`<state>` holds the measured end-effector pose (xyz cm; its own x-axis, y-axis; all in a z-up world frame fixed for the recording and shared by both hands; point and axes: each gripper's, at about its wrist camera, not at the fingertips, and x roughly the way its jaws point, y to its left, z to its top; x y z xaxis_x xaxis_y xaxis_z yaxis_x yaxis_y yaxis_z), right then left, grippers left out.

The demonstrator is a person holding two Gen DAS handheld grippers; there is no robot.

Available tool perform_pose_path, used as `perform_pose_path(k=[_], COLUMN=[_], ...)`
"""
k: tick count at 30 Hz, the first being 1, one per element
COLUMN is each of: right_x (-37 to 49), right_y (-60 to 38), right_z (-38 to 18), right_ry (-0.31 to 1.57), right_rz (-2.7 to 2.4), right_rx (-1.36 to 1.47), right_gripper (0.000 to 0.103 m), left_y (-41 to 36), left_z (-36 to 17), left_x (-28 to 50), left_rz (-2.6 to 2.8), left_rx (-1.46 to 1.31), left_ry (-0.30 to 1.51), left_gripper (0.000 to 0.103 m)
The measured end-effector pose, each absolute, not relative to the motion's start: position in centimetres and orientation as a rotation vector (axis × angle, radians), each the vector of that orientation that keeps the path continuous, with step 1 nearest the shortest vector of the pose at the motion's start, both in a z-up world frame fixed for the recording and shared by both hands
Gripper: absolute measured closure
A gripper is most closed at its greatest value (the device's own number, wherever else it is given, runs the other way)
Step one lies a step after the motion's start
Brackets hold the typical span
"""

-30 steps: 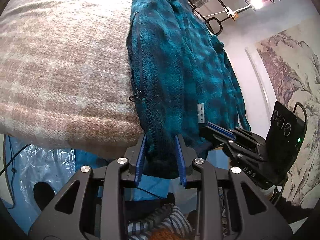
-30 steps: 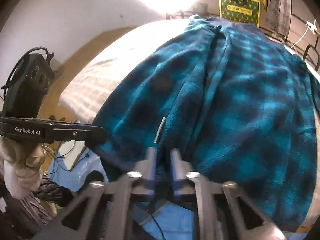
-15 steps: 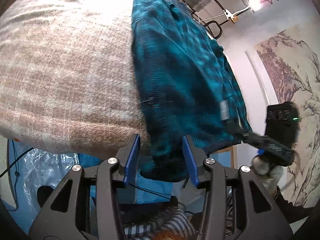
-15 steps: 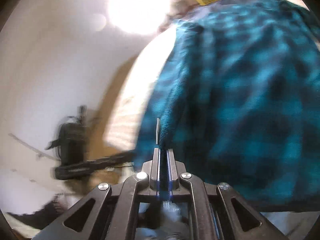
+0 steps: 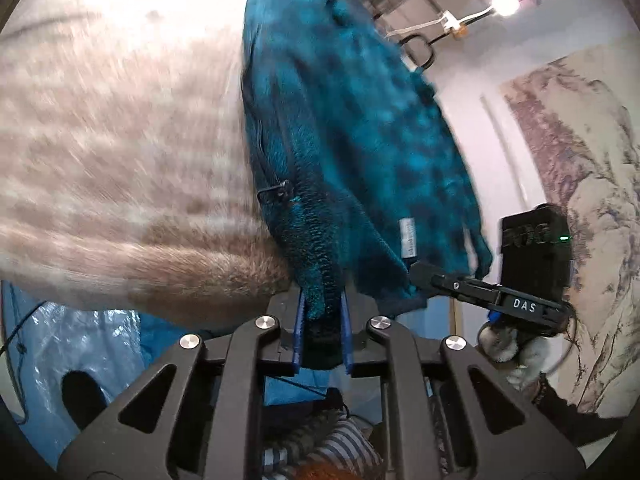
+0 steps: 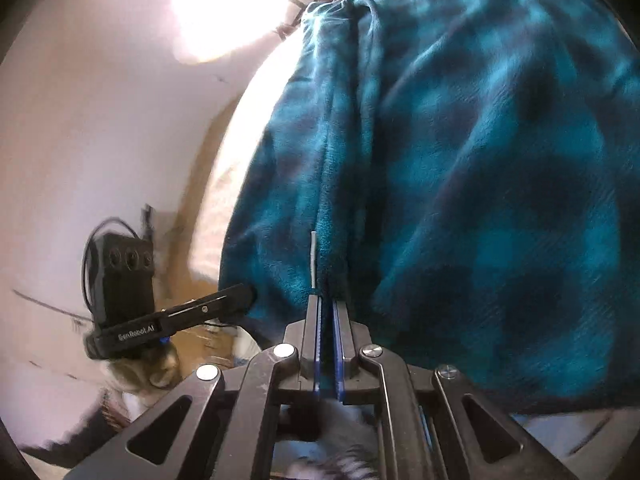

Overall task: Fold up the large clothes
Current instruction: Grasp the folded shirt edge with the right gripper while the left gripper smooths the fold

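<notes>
A teal-and-black plaid fleece jacket [image 5: 360, 140] lies spread on a beige plaid blanket [image 5: 120, 140], its hem hanging over the near edge. My left gripper [image 5: 322, 312] is closing, and its blue pads press on the zipper edge of the hem, just below the zipper pull [image 5: 276, 192]. My right gripper [image 6: 327, 308] is shut on the hem of the jacket [image 6: 480, 200] right under a white label [image 6: 313, 256]. In the left wrist view the right gripper [image 5: 416, 270] bites the hem to the right. In the right wrist view the left gripper [image 6: 248, 292] is at the jacket's left corner.
The blanket [image 6: 240, 152] covers a bed-like surface running away from me. Blue plastic sheeting [image 5: 80, 340] lies below the near edge. A gloved hand [image 5: 516, 352] holds the right tool. A landscape wall painting [image 5: 580, 160] stands at right, and a lamp [image 5: 504, 0] shines above.
The left jaws spread wider around the hem, then closed onto the zipper edge. The right gripper rolled and shifted sideways, its jaws closing tight on the hem by the label.
</notes>
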<state>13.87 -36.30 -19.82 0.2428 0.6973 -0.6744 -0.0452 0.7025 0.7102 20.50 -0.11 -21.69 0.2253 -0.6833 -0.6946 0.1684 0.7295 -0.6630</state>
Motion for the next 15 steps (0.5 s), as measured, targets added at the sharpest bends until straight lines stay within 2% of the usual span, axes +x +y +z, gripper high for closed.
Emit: perform_pose_path(k=[2, 4, 8, 12, 14, 15], right_x=[13.5, 12.8, 12.7, 12.5, 11.9, 11.6], right_y=[-35.9, -34.8, -33.9, -33.6, -33.5, -33.9], right_z=[-18.2, -16.8, -20.1, -19.3, -17.7, -16.9], right_ry=[1.184, 1.138, 1.247, 1.234, 1.189, 1.167], right_rz=[0.621, 0.628, 0.540, 0.548, 0.570, 0.571], right_rx=[0.690, 0.572, 0.491, 0.393, 0.324, 0.321], right_gripper=[0.101, 0.101, 0.101, 0.099, 0.087, 0.070], left_y=[1.5, 1.9, -0.7, -1.3, -0.5, 0.0], left_z=[-19.9, -20.4, -23.3, -22.7, -21.8, -21.3], left_x=[20.0, 19.9, 19.5, 19.2, 19.0, 18.9], left_rz=[-0.610, -0.581, -0.515, -0.513, -0.505, -0.502], left_rx=[-0.478, -0.443, -0.284, -0.248, -0.271, -0.271], left_ry=[1.152, 1.171, 1.249, 1.235, 1.217, 1.202], left_gripper=[0.091, 0.091, 0.090, 0.082, 0.078, 0.076])
